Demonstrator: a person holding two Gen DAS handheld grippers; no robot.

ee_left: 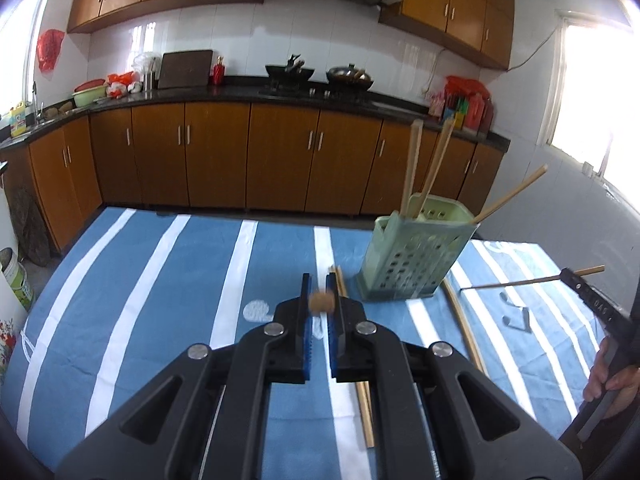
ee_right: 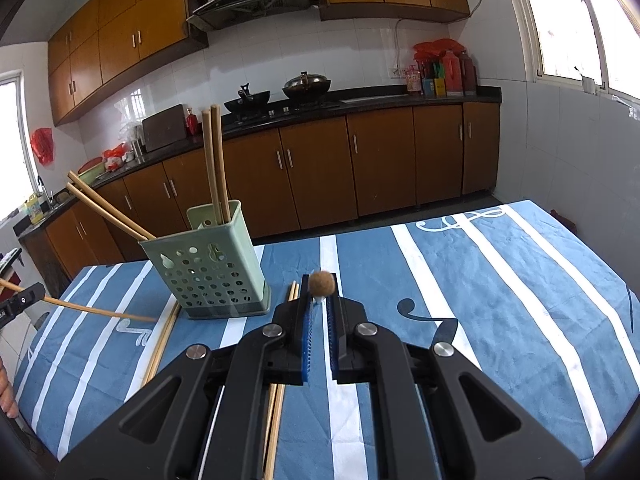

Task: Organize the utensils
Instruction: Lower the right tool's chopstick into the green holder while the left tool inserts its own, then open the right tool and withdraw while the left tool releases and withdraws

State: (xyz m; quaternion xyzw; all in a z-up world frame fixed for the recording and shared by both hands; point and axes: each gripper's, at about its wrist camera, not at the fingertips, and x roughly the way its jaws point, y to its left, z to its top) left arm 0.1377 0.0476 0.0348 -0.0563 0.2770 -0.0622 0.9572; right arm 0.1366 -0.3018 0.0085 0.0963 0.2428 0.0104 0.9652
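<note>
A chopstick (ee_right: pixel 92 310) is pinched in the left claw (ee_left: pixel 320 286), a second chopstick (ee_left: pixel 512 282) in the right claw (ee_right: pixel 318 288); the green holder (ee_left: pixel 412 264) could be toppled if struck during insertion.

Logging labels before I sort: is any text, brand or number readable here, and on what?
Nothing can be quoted.
Right gripper: stamped marking on its body, too blurred to read.
Counter bottles: labels too small.
Yellow bottle: label too small.
Cloth: music signs only, no words.

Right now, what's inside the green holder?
Four chopsticks stand in the holder: two upright, two leaning out. Their lower ends are hidden by its wall.
</note>
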